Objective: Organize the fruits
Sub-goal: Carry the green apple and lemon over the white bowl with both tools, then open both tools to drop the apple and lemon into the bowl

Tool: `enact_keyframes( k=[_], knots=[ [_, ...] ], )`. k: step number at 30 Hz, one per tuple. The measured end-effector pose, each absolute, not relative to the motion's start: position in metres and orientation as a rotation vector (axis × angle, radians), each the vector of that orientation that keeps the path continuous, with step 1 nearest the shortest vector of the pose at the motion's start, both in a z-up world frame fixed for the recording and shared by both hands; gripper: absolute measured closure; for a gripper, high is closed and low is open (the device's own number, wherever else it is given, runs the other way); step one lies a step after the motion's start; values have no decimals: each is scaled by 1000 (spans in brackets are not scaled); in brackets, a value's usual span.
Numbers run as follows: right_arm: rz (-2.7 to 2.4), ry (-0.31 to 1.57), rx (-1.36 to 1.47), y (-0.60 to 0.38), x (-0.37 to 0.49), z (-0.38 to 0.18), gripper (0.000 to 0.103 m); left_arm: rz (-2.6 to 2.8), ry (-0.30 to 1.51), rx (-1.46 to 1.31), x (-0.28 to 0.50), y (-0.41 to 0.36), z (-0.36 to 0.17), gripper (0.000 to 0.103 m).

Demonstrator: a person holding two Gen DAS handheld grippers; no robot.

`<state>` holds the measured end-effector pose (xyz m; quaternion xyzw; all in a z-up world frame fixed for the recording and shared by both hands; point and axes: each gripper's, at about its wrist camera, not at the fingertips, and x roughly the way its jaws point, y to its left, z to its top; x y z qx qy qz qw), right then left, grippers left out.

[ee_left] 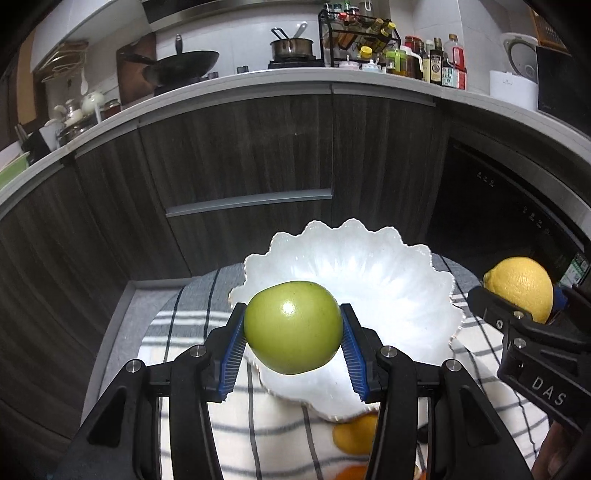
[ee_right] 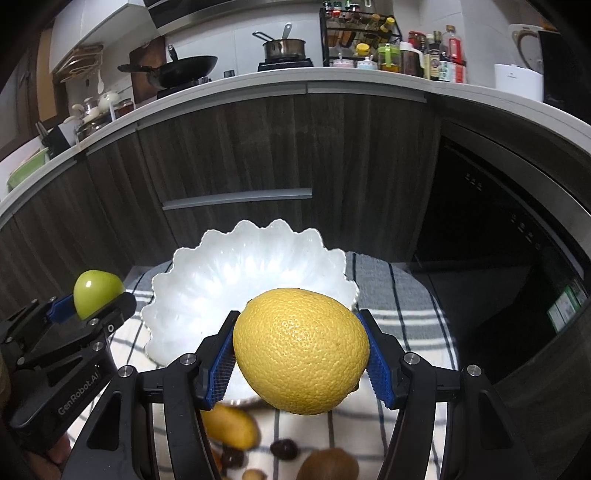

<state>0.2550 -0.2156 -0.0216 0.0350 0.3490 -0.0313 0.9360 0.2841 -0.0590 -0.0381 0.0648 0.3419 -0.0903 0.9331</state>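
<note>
Gripping a green apple in the left gripper, blue pads pressing on both sides of it, holding it in the air above the near rim of a white scalloped bowl. Showing again at the far left of the right wrist view, the same apple sitting clamped in that gripper, just left of the bowl. Resting on a round worktop covered by a white cloth with grey stripes, the bowl lying bare inside. Peeking out below the bowl, between the left gripper's arms, part of an orange-yellow fruit lying on the cloth. Clamping a large yellow lemon in the right gripper, blue pads bearing on its two sides, hanging it over the near right edge of the bowl. Appearing at the right edge of the left wrist view, the same lemon held in that gripper, beside the bowl's right rim. Lying on the cloth under the right gripper: a yellow-orange fruit, small dark round fruits and a brown kiwi, all blurred. Running behind everything, dark wood cabinets under a kitchen counter carrying a black wok, a steel pot and a rack of bottles.
</note>
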Motion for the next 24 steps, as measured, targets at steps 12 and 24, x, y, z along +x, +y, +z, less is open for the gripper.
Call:
enact_keyframes(
  k=[12, 24],
  knots=[
    [-31, 783, 77, -212, 330, -59, 41, -189, 794, 137, 351, -61, -84, 55],
    [-17, 908, 92, -211, 368, -101, 41, -206, 886, 140, 373, -63, -118, 55]
  ],
)
